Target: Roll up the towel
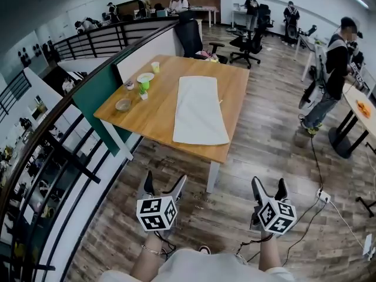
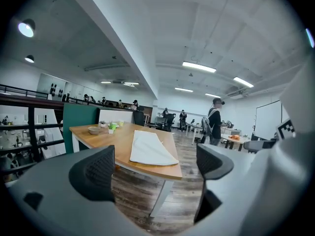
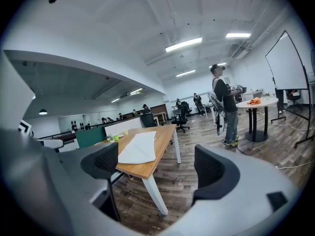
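Observation:
A white towel (image 1: 199, 110) lies flat and spread along the wooden table (image 1: 161, 120), reaching its near edge. It also shows in the left gripper view as the towel (image 2: 149, 148) and in the right gripper view as the towel (image 3: 139, 147). My left gripper (image 1: 164, 186) and right gripper (image 1: 268, 189) hang over the floor, short of the table's near edge. Both stand open with nothing between the jaws. Neither touches the towel.
A bowl (image 1: 123, 104), a plate (image 1: 145, 77), a yellow cup (image 1: 155, 67) and a small green plant (image 1: 144, 88) sit on the table's left side. A railing (image 1: 53, 157) runs along the left. A person (image 1: 333, 75) stands right beside a round table (image 1: 363, 111). Cables (image 1: 320, 194) lie on the floor.

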Demonstrator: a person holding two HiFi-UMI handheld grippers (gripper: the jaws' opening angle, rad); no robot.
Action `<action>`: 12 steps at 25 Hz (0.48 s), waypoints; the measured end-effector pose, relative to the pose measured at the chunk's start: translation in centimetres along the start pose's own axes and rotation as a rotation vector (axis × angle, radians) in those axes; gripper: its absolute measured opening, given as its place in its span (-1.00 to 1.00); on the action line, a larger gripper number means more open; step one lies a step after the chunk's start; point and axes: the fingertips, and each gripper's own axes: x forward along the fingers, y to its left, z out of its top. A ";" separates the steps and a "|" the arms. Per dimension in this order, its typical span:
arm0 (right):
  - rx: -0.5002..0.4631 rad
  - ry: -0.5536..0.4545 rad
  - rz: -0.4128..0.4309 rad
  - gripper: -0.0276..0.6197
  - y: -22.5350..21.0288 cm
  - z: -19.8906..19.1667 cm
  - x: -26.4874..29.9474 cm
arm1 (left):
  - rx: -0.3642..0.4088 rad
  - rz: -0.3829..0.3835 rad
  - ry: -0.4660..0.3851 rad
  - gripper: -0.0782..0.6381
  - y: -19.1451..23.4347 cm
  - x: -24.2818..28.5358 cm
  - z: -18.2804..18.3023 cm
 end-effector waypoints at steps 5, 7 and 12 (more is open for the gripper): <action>0.031 0.042 0.015 0.58 -0.2 -1.4 2.8 | 0.003 0.016 0.029 0.67 1.0 1.8 -0.9; 0.032 0.048 0.022 0.57 0.0 -1.6 4.0 | 0.001 0.023 0.036 0.67 1.5 2.6 -1.0; 0.017 0.053 0.029 0.55 0.5 -1.3 7.4 | 0.001 0.026 0.037 0.67 2.8 5.6 -1.0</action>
